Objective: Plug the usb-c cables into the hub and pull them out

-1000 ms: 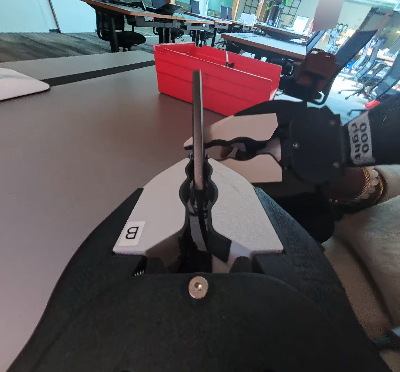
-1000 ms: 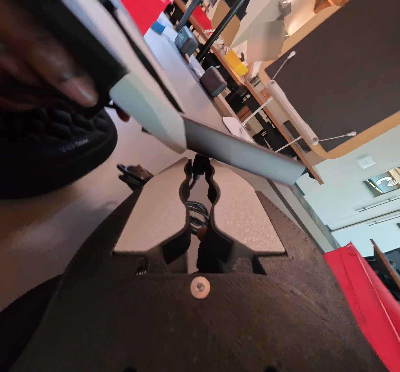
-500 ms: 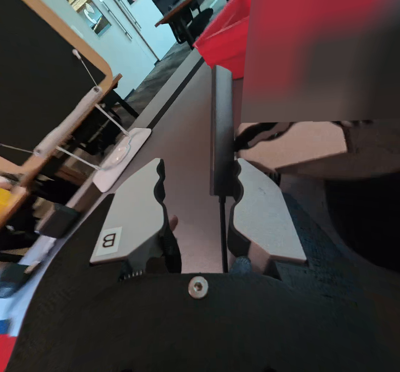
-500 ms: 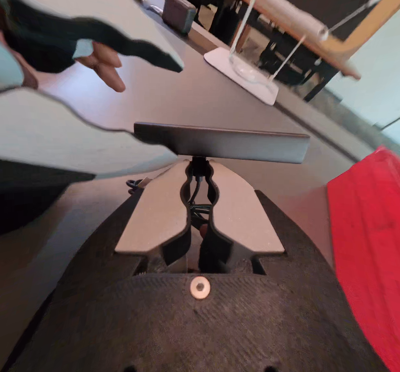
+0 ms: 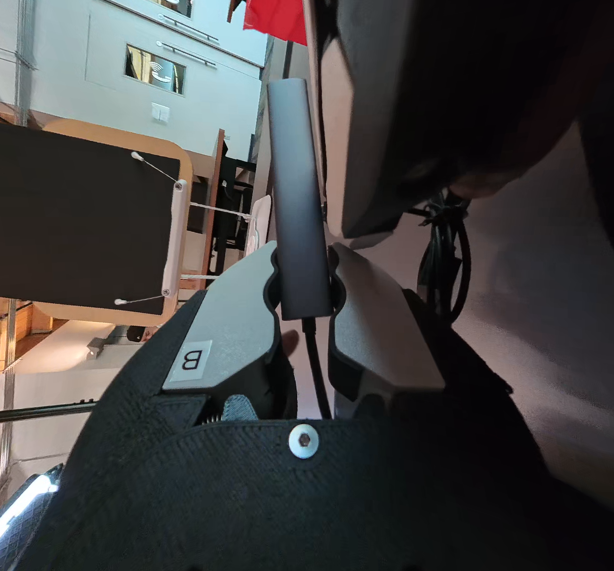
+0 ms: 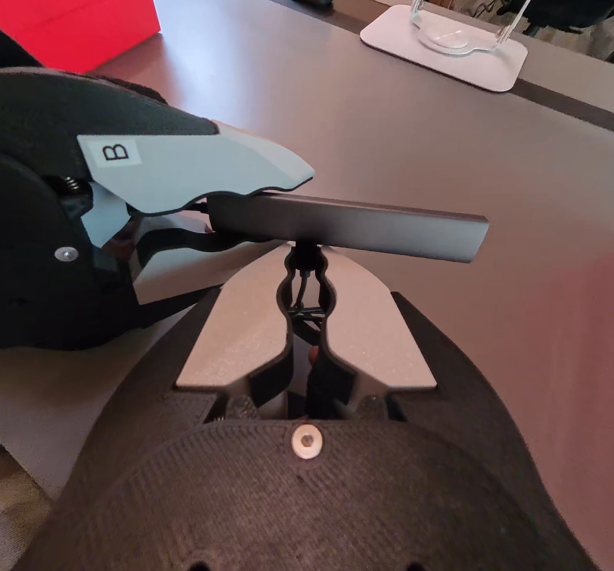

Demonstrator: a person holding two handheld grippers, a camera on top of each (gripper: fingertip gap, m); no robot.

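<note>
Left claw (image 5: 304, 276) grips hub (image 5: 297, 203); right claw (image 6: 307, 257) seemingly pinches its plug (image 6: 306, 256).

Open-plan office. A long grey desk (image 6: 382, 130) carries a white stand base (image 6: 445, 47) and a red bin (image 6: 73, 10); behind stand dark office chairs (image 6: 548, 0), a black acoustic panel (image 5: 79, 216) and pale walls with interior windows (image 5: 154, 68).

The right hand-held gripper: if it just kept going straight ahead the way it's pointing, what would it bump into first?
The hub. The right hand-held gripper is shut on a cable plug right at the hub's long side, so there seems to be no gap ahead; beyond lies the table.
</note>
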